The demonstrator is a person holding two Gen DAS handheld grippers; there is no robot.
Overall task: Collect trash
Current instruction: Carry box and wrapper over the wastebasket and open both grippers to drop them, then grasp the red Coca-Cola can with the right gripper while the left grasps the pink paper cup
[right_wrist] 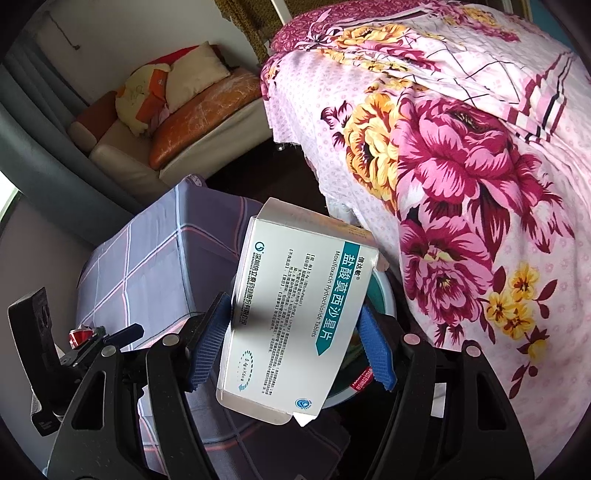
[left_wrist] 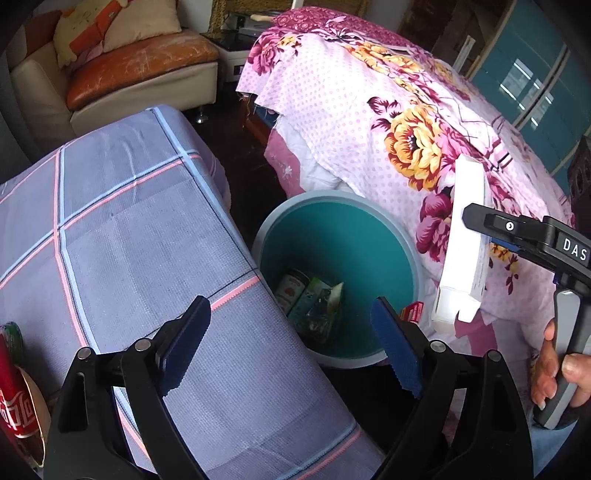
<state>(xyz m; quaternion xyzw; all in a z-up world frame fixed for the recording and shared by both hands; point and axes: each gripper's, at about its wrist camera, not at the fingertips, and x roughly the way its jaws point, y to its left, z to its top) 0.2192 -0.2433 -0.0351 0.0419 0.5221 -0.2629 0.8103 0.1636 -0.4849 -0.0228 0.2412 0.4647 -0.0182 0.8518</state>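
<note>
A home's living room: a worn sofa (left_wrist: pixel 122 70) with cushions (left_wrist: pixel 110 26) sits beyond the floral-sheeted bed (left_wrist: pixel 388 122).

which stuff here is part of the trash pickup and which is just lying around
Job: medicine box in the right gripper; teal bin with wrappers; red can; open left gripper.
Lying about: floral bedspread, plaid cover, sofa.

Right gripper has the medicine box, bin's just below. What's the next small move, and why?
Probably shift the right gripper a little toward the left gripper, over the teal bin, then open. The left wrist view shows the medicine box hanging beside the rim rather than over the opening, so dropping now might miss.
</note>
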